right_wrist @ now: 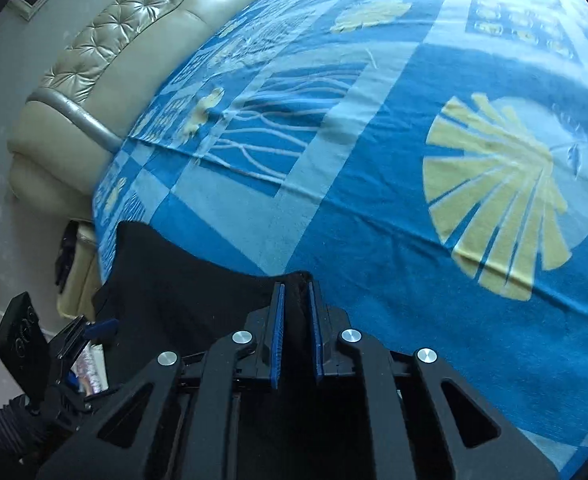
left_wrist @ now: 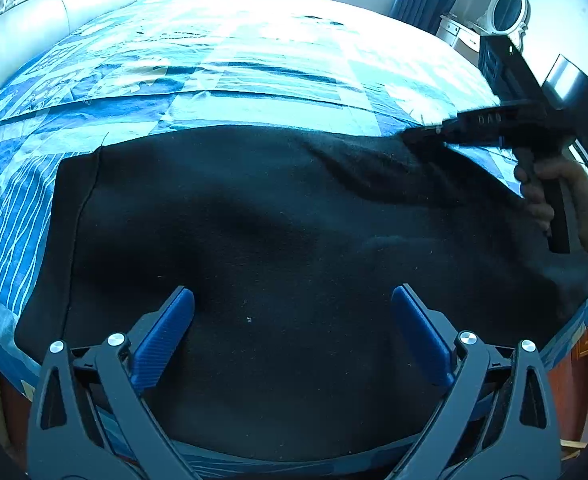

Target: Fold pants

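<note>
The black, soft, fleece-like pants (left_wrist: 278, 248) lie spread flat on the bed (left_wrist: 222, 60), over its blue patchwork blanket with pale yellow shell shapes (right_wrist: 414, 152), at the near edge of the bed and well apart from the cream tufted leather headboard (right_wrist: 142, 40). I keep them flat there because a fold needs a smooth base, and the blanket gives the cloth enough grip not to slide. My right gripper (right_wrist: 296, 336) has its blue pads pressed onto a raised corner of the pants at their far edge, the edge that faces the middle of the bed; I take the cloth at a corner because from there the whole layer can follow in one sheet. In the left view the same gripper shows at the right end of the pants, with my hand (left_wrist: 566, 196) around its handle. My left gripper (left_wrist: 292, 312) hovers over the near part of the pants with its blue pads spread wide and nothing between them; I judge that I hold it there ready to pin or take the near edge, so that the cloth does not drag once the right corner is carried over.
</note>
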Demonstrator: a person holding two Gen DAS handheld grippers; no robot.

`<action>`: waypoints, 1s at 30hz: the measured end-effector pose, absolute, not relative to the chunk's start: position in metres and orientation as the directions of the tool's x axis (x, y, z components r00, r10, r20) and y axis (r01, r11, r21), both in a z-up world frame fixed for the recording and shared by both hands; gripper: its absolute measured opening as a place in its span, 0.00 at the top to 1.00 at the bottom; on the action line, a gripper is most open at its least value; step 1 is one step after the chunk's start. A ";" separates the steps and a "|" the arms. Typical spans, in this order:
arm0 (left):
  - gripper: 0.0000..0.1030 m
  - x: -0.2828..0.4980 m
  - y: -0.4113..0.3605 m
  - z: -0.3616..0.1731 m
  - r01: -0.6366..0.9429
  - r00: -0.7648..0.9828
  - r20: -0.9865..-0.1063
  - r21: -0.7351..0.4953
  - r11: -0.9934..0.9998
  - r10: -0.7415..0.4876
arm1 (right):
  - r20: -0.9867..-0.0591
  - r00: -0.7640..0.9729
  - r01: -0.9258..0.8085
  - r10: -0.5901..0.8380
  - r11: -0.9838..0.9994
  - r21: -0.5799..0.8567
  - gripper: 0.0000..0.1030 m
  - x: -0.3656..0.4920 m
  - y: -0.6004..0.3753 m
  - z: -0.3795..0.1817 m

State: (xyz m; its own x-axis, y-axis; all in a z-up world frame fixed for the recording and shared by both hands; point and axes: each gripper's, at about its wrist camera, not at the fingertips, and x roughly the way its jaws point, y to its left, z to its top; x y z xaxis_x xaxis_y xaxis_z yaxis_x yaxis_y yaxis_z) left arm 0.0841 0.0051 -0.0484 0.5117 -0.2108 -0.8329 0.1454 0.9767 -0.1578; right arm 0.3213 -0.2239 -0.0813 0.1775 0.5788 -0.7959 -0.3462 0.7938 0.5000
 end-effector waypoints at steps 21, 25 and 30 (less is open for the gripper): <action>0.03 0.081 -0.001 -0.053 0.180 0.523 -0.835 -0.086 0.980 -0.169 | -0.667 0.453 -0.080 0.592 0.772 0.631 0.43 0.245 -0.385 -0.029; 0.03 0.081 0.001 -0.051 0.176 0.524 -0.834 -0.094 0.980 -0.174 | -0.688 0.576 0.079 0.442 0.807 0.585 0.40 0.176 -0.497 -0.004; 0.03 0.079 0.009 -0.042 0.146 0.543 -0.822 -0.111 0.983 -0.173 | -0.710 0.677 0.366 0.196 0.747 0.555 0.40 0.069 -0.645 0.009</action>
